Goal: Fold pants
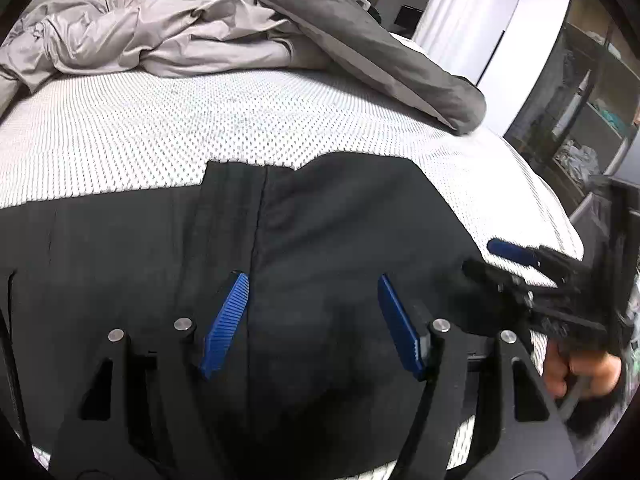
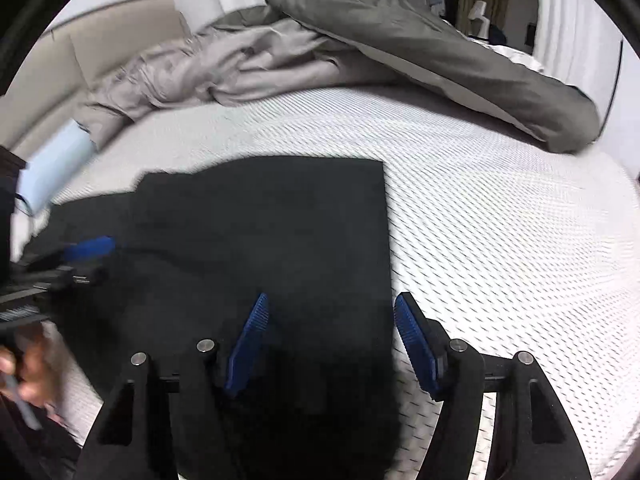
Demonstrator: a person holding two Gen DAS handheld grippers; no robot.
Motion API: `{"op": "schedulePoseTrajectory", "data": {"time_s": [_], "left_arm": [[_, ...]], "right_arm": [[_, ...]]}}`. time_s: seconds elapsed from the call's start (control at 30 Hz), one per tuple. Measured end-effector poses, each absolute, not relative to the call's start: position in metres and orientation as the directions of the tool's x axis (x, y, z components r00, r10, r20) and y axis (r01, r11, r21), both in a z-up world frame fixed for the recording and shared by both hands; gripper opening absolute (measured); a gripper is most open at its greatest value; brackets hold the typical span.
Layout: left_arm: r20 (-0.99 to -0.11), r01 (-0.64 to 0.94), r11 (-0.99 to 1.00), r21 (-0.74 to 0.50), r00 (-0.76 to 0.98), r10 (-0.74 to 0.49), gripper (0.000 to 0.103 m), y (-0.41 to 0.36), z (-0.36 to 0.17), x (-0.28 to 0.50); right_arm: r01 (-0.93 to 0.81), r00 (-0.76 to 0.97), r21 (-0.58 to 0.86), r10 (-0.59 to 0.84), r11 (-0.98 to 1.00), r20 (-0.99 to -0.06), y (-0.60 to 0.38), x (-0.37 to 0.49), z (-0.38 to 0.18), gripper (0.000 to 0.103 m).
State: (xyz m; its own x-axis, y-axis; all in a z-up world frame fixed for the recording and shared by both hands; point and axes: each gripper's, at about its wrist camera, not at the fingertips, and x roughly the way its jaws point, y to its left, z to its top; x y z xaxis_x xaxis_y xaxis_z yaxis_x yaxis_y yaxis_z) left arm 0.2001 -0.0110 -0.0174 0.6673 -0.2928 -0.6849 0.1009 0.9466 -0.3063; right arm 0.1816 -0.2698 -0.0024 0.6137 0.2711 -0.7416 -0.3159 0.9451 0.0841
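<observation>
One pair of black pants (image 1: 304, 240) lies spread flat on the near part of a bed, on a white mattress (image 1: 160, 128) with a dotted weave, its square-cut far edge visible from the right wrist camera. Both grippers hover just above the dark cloth. The left gripper (image 1: 312, 320) points down over the middle of the garment, its blue pads (image 1: 226, 320) parted and gripping nothing. The right gripper (image 2: 332, 340) straddles the garment's right edge, one pad over the fabric and the other over the bare mattress, likewise spread with nothing pinched. A hand (image 1: 576, 372) grips the right tool's handle at the frame's edge. Beyond the pants, a rumpled grey duvet (image 1: 200, 36) is heaped across the far side of the bed.
</observation>
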Motion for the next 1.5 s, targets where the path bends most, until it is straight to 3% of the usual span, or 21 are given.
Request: {"op": "schedulePoseTrajectory", "data": {"time_s": [0.2,0.4,0.47,0.6,0.73,0.9,1.03,1.23,1.3,1.5], "left_arm": [[-0.75,0.068,0.959,-0.274,0.61,-0.258,0.064,-0.022,-0.034,0.236],[-0.735,0.087,0.947,-0.308,0.61,-0.295,0.064,-0.015,-0.036,0.238],[-0.748,0.052,0.964,-0.26,0.621,-0.235,0.064,-0.016,-0.035,0.235],[-0.725,0.029,0.951,-0.309,0.639,-0.255,0.064,-0.01,-0.03,0.233],[-0.713,0.004,0.952,-0.305,0.662,-0.231,0.064,-0.013,-0.023,0.239],[-0.741,0.007,0.972,-0.236,0.646,-0.185,0.064,-0.028,-0.027,0.247],[-0.762,0.008,0.985,-0.17,0.633,-0.137,0.064,-0.035,-0.032,0.248],[-0.764,0.029,0.988,-0.154,0.63,-0.138,0.064,-0.031,-0.034,0.246],[-0.759,0.036,0.987,-0.157,0.635,-0.144,0.064,-0.03,-0.031,0.242],[-0.694,0.03,0.951,-0.307,0.677,-0.245,0.064,-0.017,-0.012,0.238]], "right_arm": [[-0.402,0.521,0.106,0.322,0.91,-0.791,-0.228,0.203,-0.015,0.067],[-0.364,0.594,-0.192,0.068,0.912,-0.802,-0.223,0.209,-0.025,0.067],[-0.287,0.621,-0.254,-0.023,0.924,-0.784,-0.231,0.217,-0.024,0.069],[-0.266,0.624,-0.106,0.087,0.958,-0.777,-0.253,0.215,-0.01,0.069],[-0.326,0.683,-0.16,0.116,0.932,-0.721,-0.228,0.203,0.007,0.069],[-0.415,0.605,-0.092,0.199,0.905,-0.771,-0.197,0.213,-0.004,0.069],[-0.386,0.556,-0.133,0.115,0.913,-0.823,-0.192,0.232,-0.029,0.071],[-0.173,0.602,-0.25,-0.099,0.953,-0.793,-0.234,0.249,-0.027,0.08],[-0.16,0.592,-0.152,-0.028,0.975,-0.806,-0.248,0.254,-0.024,0.08],[-0.292,0.619,-0.082,0.122,0.953,-0.776,-0.225,0.242,-0.003,0.08]]}}
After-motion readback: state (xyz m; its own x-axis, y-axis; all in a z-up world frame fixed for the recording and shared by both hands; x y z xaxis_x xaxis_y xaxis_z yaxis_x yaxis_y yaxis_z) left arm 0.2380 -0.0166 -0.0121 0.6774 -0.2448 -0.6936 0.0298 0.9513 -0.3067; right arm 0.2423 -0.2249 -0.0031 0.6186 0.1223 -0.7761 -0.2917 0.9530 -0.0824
